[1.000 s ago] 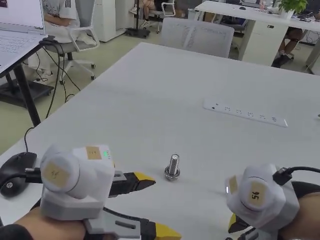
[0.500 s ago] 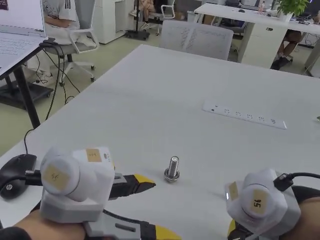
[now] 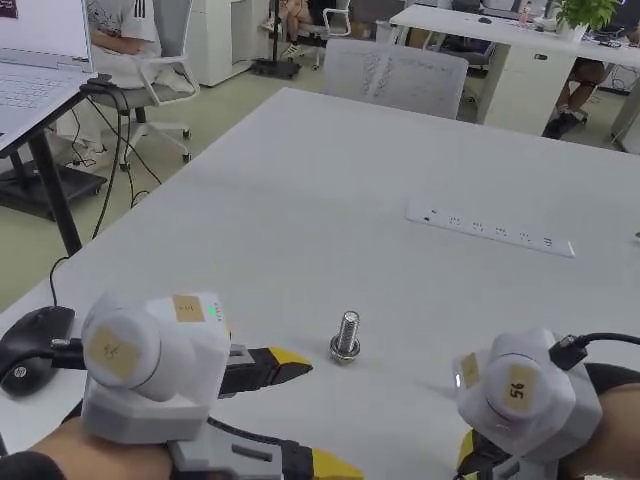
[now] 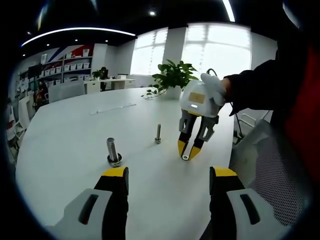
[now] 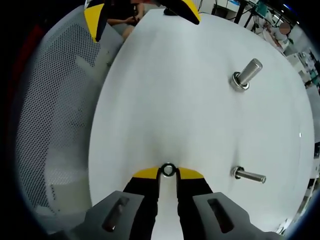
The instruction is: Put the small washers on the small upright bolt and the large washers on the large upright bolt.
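Right gripper (image 5: 168, 173) closed on a small washer (image 5: 168, 170) near the tabletop (image 5: 165, 90) edge, left gripper (image 4: 167, 172) jaws apart, large bolt (image 4: 113, 150) and small bolt (image 4: 158, 134) upright.

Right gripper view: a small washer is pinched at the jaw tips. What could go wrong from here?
1. The small silver washer sits only at the very tips of the right gripper, so it could slip or flip out.
2. The thin small upright bolt stands free on the white table; a nudge while threading could topple it.
3. The large silver bolt stands nearby, so the washer might land on the wrong one.
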{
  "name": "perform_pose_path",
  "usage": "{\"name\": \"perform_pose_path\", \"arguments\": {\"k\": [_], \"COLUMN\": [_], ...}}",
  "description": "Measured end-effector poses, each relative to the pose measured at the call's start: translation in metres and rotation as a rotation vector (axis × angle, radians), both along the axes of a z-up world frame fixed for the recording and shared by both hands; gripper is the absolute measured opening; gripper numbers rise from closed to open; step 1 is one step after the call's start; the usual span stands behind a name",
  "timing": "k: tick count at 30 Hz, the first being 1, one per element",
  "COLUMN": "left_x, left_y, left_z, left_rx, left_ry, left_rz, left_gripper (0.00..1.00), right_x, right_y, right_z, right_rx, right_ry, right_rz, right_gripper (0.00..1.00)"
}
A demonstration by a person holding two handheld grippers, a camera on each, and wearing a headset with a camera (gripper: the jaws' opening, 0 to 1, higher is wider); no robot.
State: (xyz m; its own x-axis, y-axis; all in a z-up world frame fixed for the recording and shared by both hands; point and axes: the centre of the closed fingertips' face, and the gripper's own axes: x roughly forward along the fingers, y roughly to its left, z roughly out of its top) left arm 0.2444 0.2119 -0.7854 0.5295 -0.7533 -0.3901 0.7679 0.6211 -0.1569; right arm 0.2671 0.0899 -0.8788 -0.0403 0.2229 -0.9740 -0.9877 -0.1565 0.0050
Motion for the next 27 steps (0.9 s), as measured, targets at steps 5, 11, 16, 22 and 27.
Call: {"name": "perform_pose_path", "arguments": {"k": [5,11,16,22,27], "left_x": [0.0,0.0,0.0,0.001,0.0], "left_y": [0.0,0.0,0.0,0.0,-0.001], "left_z": [0.0,0.0,0.001,0.001,0.001], "left_rx": [-0.001,0.001,0.0,-0.002,-0.003], "left_ry": [0.001,0.0,0.0,-0.002,-0.001], "left_rz": [0.002,0.002,0.003,0.004,0.003], "left_gripper": [0.65,0.65,0.65,0.65,0.65], "right_x": [0.005,0.01,0.017,0.025,0.031], "right_y": [-0.002,-0.007,-0.011,-0.018,-0.02], "right_z": [0.003,0.007,0.015,0.026,0.038], "right_rx": [0.004,0.004,0.008,0.01,0.025], "right_ry": [0.002,-0.006,-0.02,-0.035,-0.046], "right_rz": [-0.014,-0.029,-0.042,-0.065,-0.084], "right_gripper": [0.13,0.13,0.13,0.13,0.13]}}
